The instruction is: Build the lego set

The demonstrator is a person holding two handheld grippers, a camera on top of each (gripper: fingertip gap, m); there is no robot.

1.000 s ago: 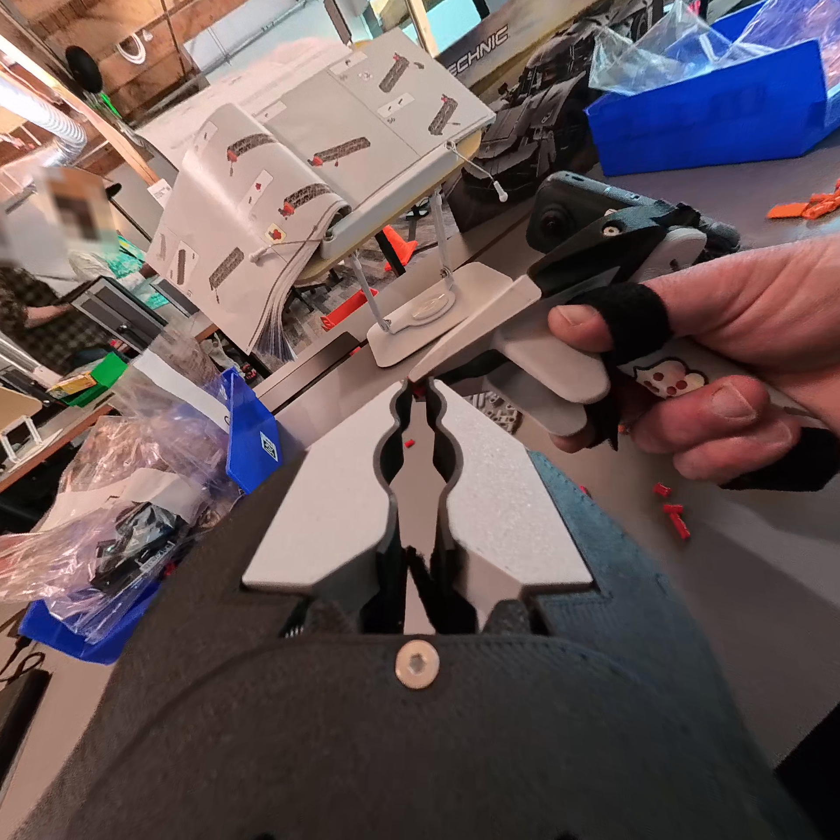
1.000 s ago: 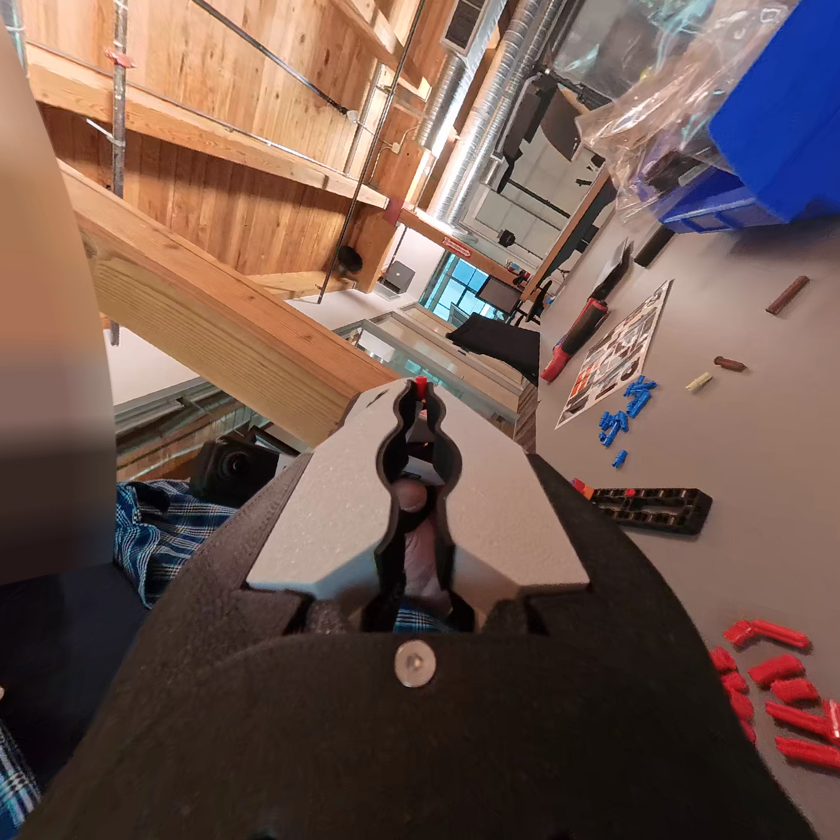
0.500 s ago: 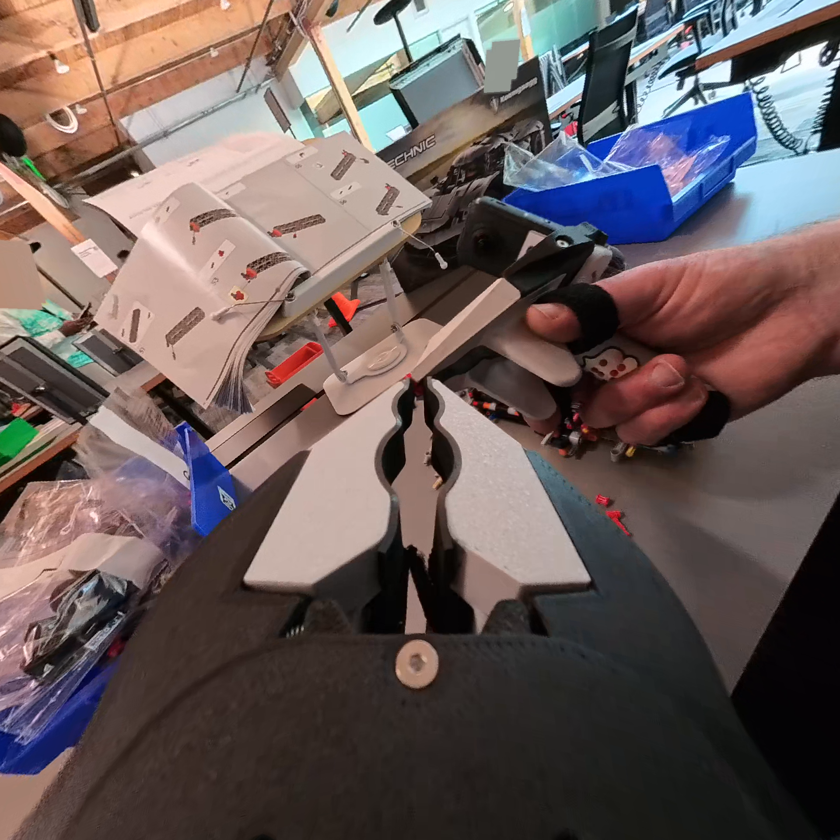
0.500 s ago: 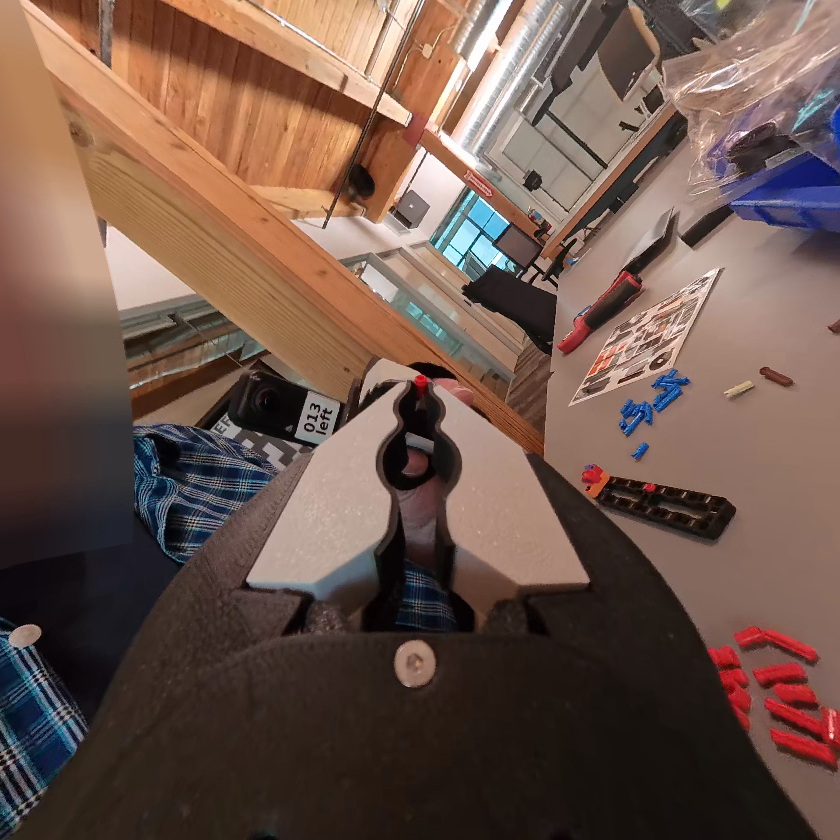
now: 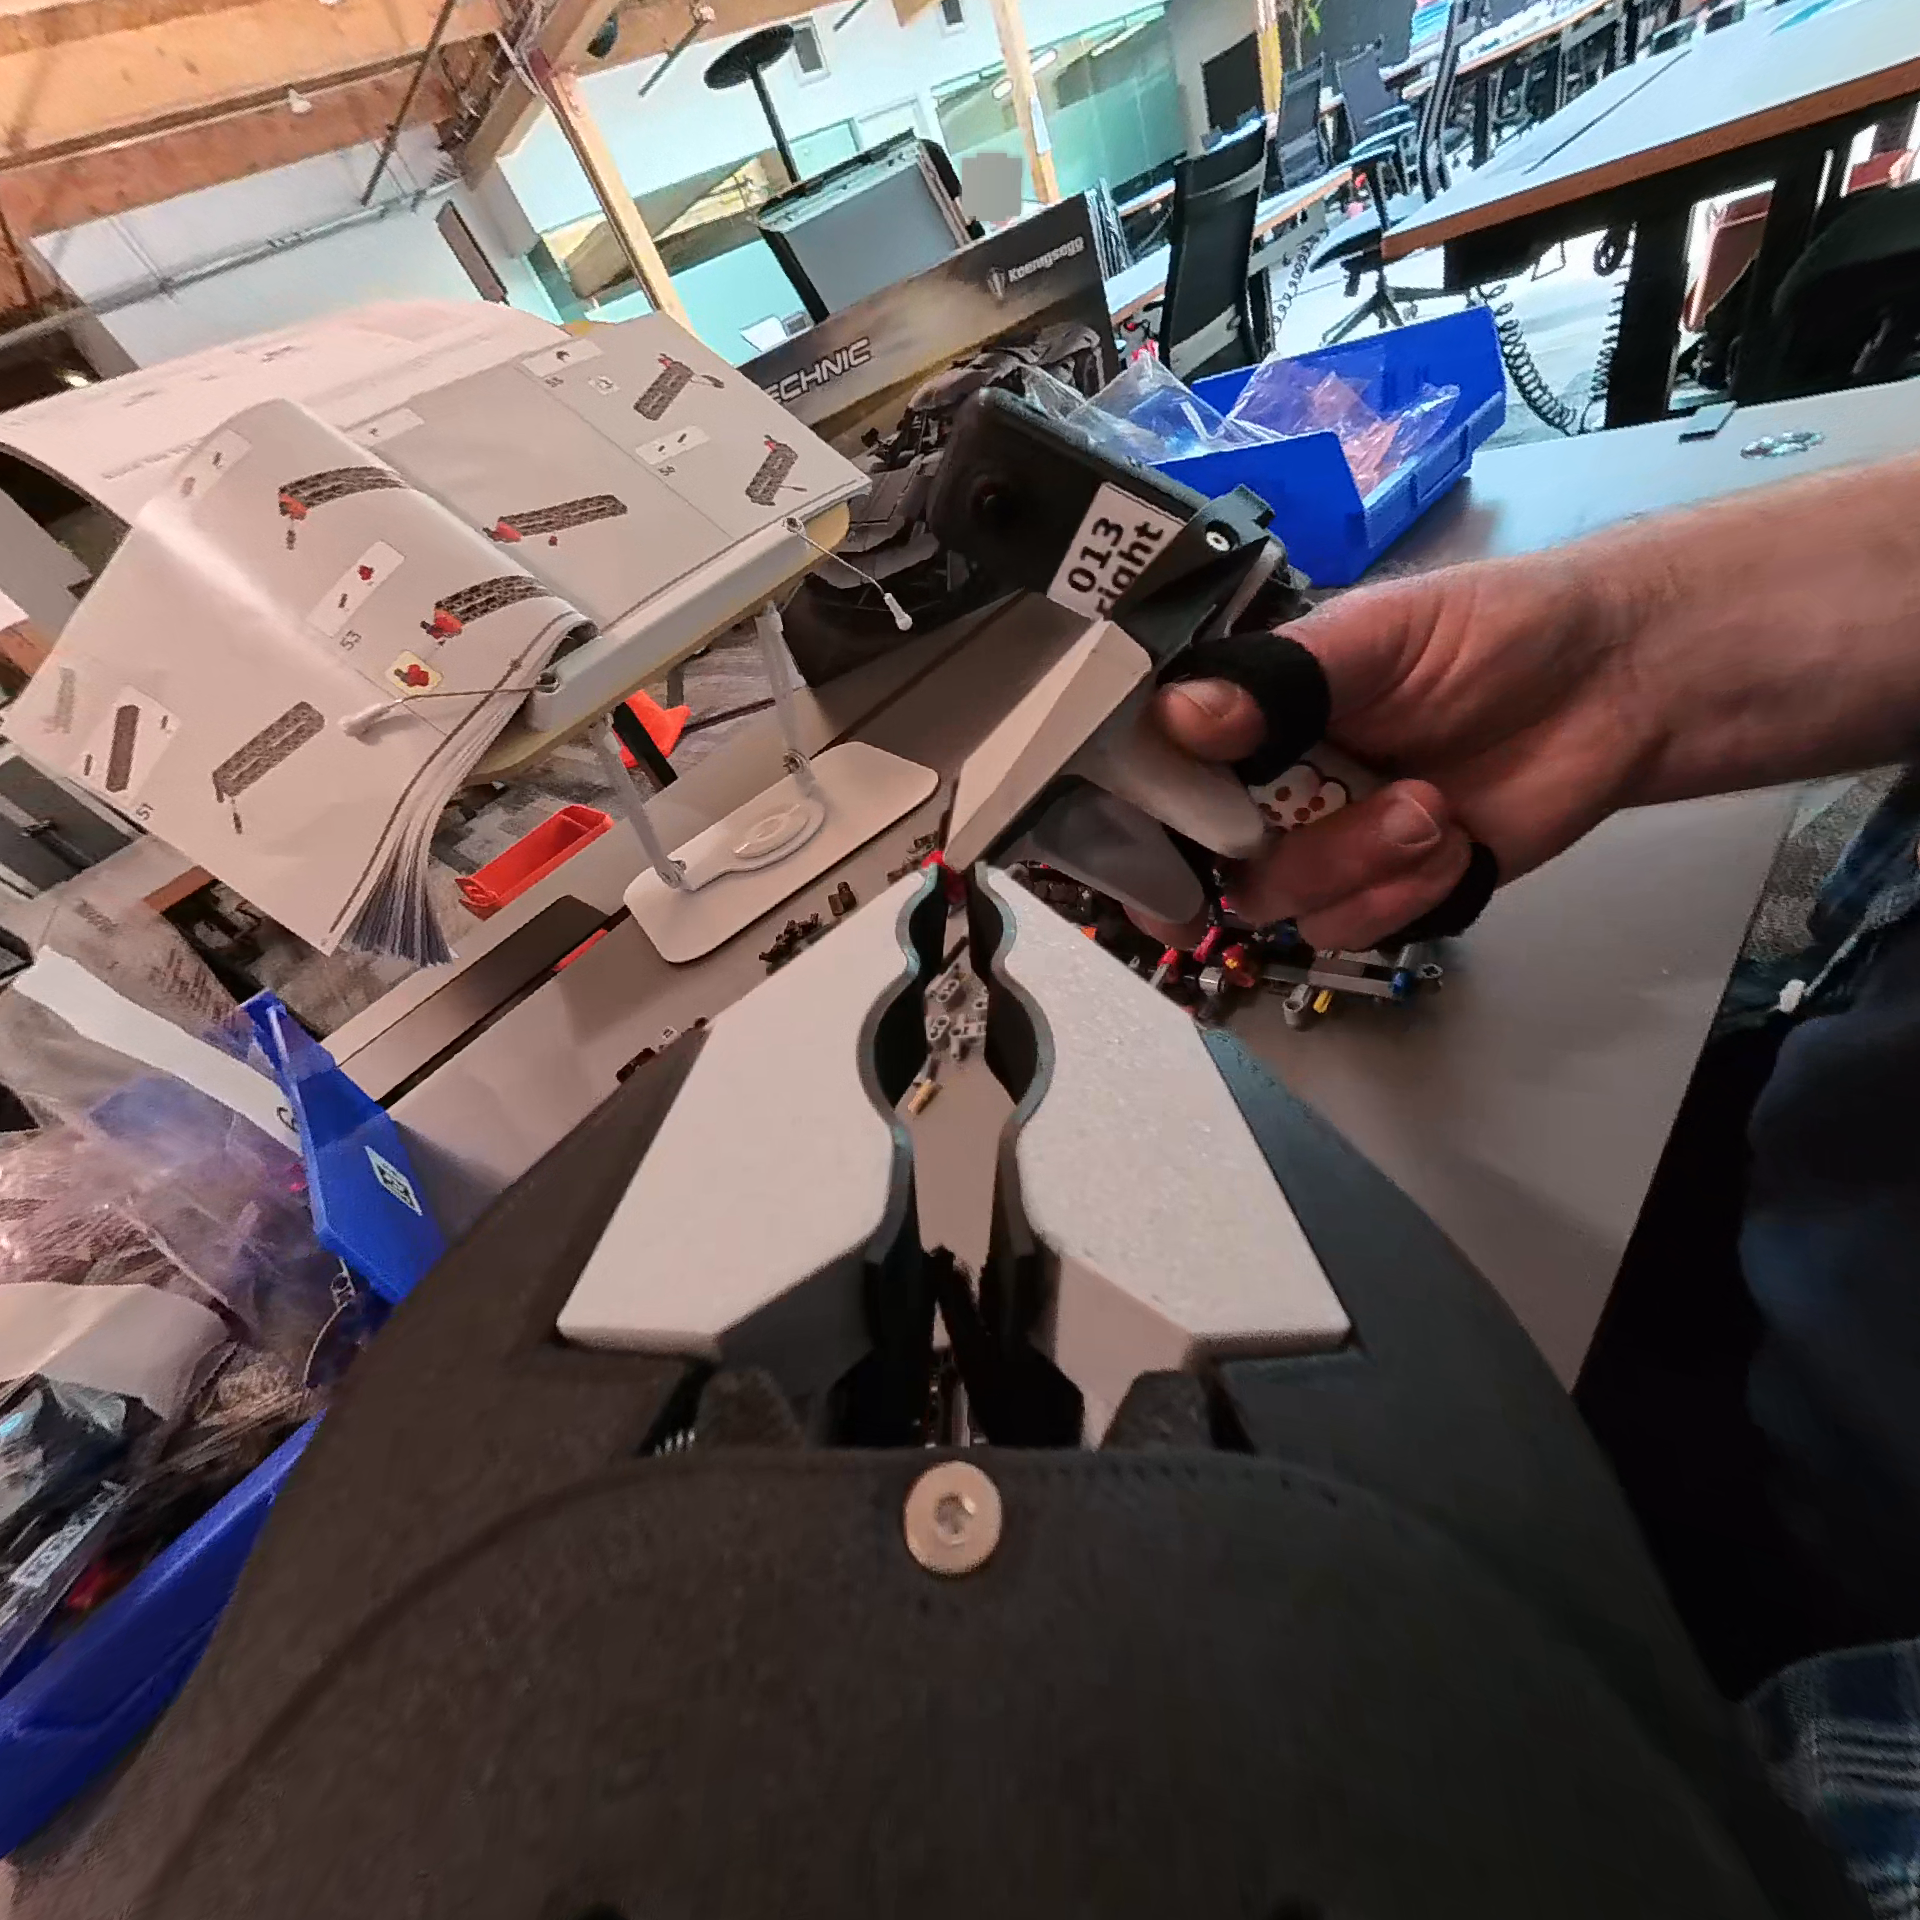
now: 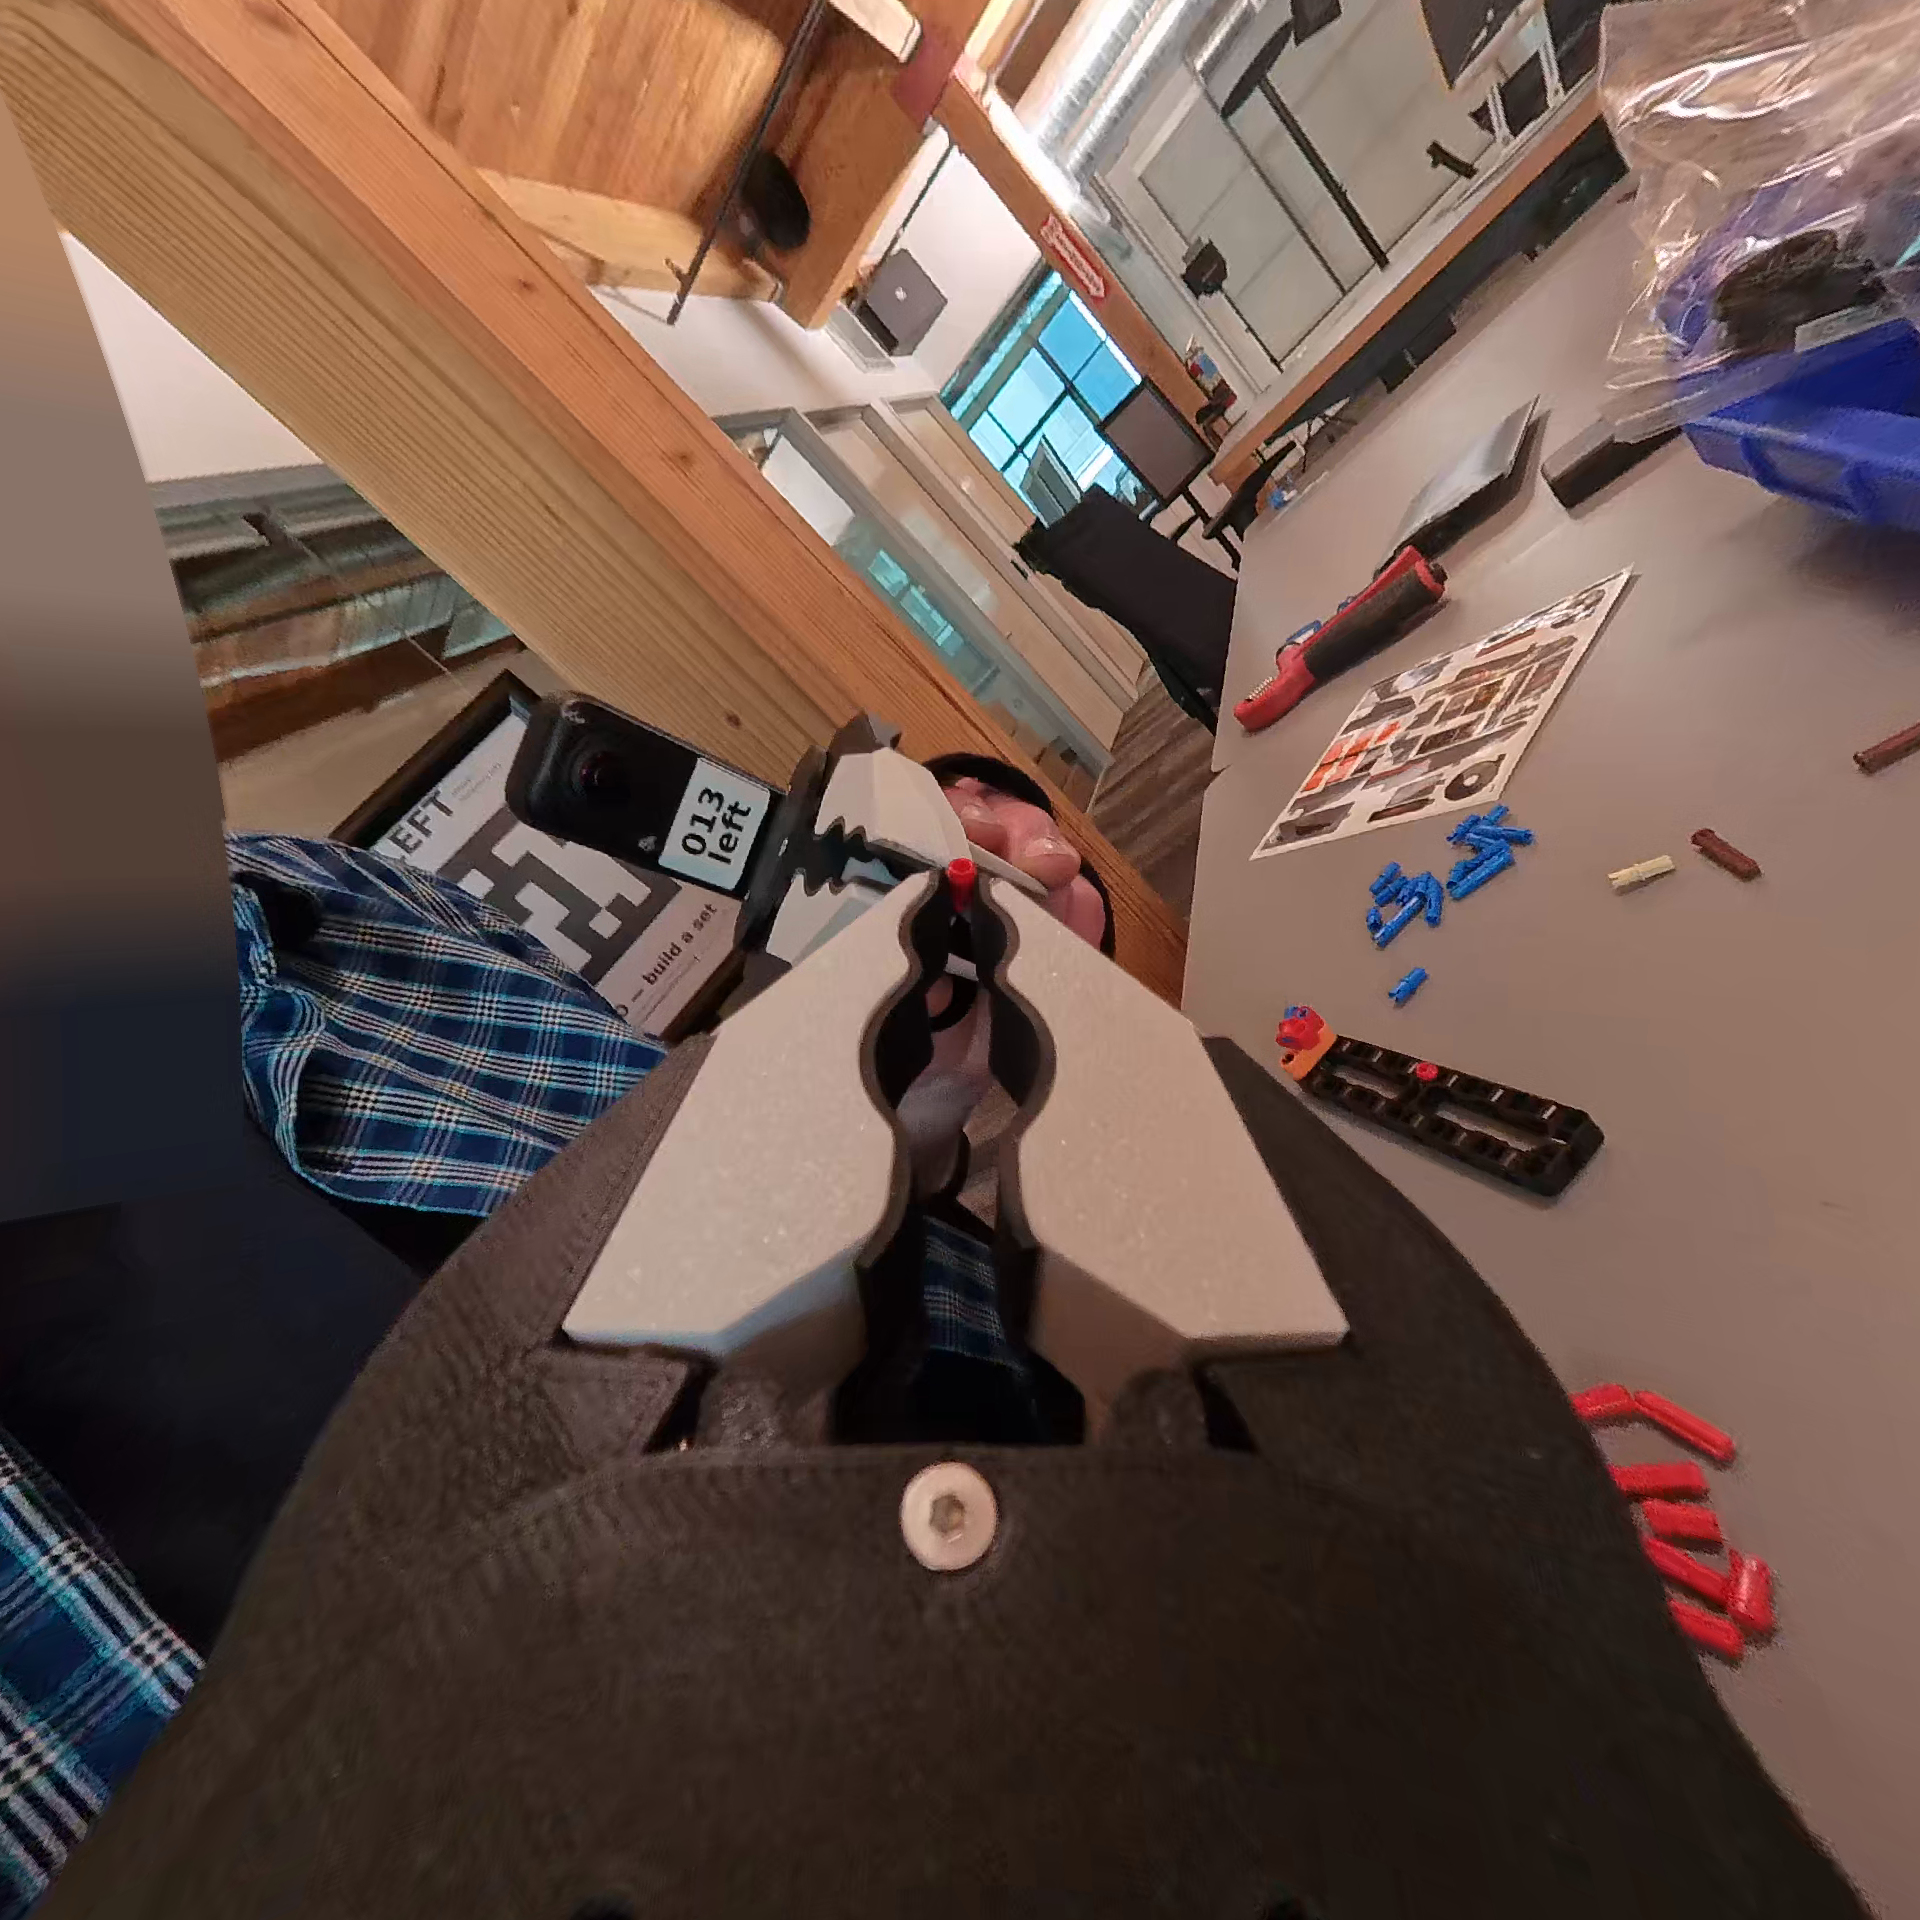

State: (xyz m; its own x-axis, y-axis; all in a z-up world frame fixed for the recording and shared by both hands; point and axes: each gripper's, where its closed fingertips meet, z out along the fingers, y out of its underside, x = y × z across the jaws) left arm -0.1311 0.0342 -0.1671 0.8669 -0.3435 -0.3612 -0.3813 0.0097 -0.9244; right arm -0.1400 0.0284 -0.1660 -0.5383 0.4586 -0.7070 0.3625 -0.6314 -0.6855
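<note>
Right wrist view: right gripper (image 6: 958, 902), matte grey scalloped fingers, nearly closed, pinches 1 small red cylindrical pin (image 6: 960, 876) at its tips. Left gripper (image 5: 951, 883) at 12 o'clock, nearly closed; grip contents indeterminate.

Left gripper (image 5: 951, 894): grey fingers, black textured body, silver screw (centred); blue plaid sleeve (image 6: 416, 1029).

left gripper (image 5: 951, 883): frame centre, fingers nearly together, tips meeting the other tool's | right gripper (image 6: 961, 883): frame centre, tips pinched on a small red pin (image 6: 959, 875) | right hand (image 5: 1455, 748): right of frame, wrapped round its handle (black finger loops)
</note>
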